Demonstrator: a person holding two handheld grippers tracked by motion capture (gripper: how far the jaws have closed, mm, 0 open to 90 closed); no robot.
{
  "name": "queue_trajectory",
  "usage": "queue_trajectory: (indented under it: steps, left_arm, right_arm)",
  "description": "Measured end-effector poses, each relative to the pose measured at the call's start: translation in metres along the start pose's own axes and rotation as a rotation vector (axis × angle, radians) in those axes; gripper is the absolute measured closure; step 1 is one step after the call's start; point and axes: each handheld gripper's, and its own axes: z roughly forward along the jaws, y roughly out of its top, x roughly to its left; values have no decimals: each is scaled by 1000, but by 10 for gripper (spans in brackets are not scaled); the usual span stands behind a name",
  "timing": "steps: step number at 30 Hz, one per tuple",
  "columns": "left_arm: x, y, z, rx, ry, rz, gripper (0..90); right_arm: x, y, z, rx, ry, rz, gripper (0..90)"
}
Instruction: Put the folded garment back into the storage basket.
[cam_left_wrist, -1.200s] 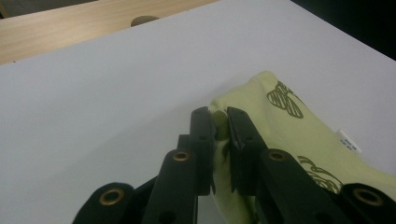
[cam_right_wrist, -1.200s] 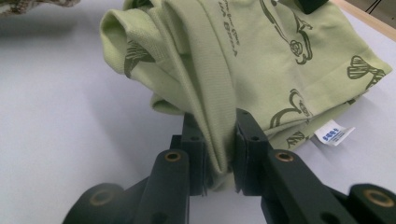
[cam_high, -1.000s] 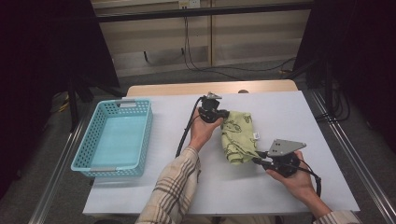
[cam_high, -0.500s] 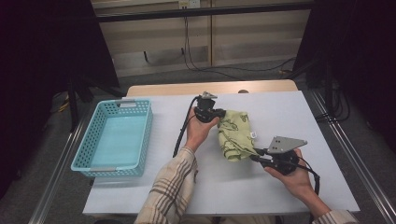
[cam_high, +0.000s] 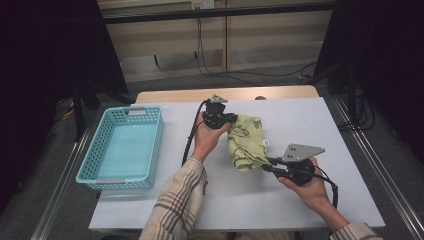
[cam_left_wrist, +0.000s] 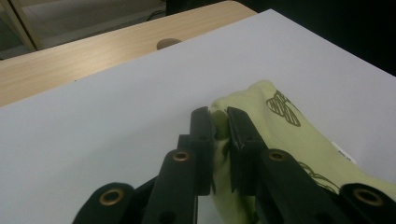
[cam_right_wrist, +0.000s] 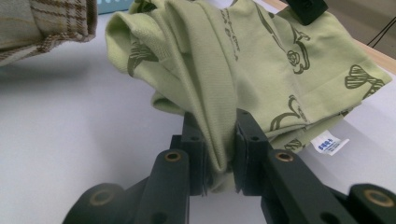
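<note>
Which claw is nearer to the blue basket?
Left. The left claw pinches the green cloth's far end, a bare strip of table from the blue basket. The right claw pinches the cloth's near end, farther off.

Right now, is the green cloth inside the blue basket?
No, the cloth lies on the white table, pinched between the two grippers, while the basket sits apart at the left.

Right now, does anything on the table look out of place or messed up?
Only the green cloth: it is bunched and creased, not flat, pinched at opposite ends by the left gripper and right gripper. The basket sits squarely.
</note>
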Motion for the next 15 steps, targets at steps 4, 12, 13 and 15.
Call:
queue_trajectory:
  steps: [4, 12, 13, 15]
  left_arm:
    - [3, 1, -6, -4, 15, 4, 817]
    - [7, 5, -16, 10, 30, 43, 818]
    - [6, 5, -16, -14, 26, 16, 818]
    - [8, 6, -20, -19, 32, 18, 818]
  right_arm:
    - [2, 5, 3, -4, 6, -3, 765]
    - [5, 14, 8, -24, 25, -12, 765]
    - [5, 15, 8, -28, 24, -12, 765]
    - [6, 17, 9, -30, 27, -10, 765]
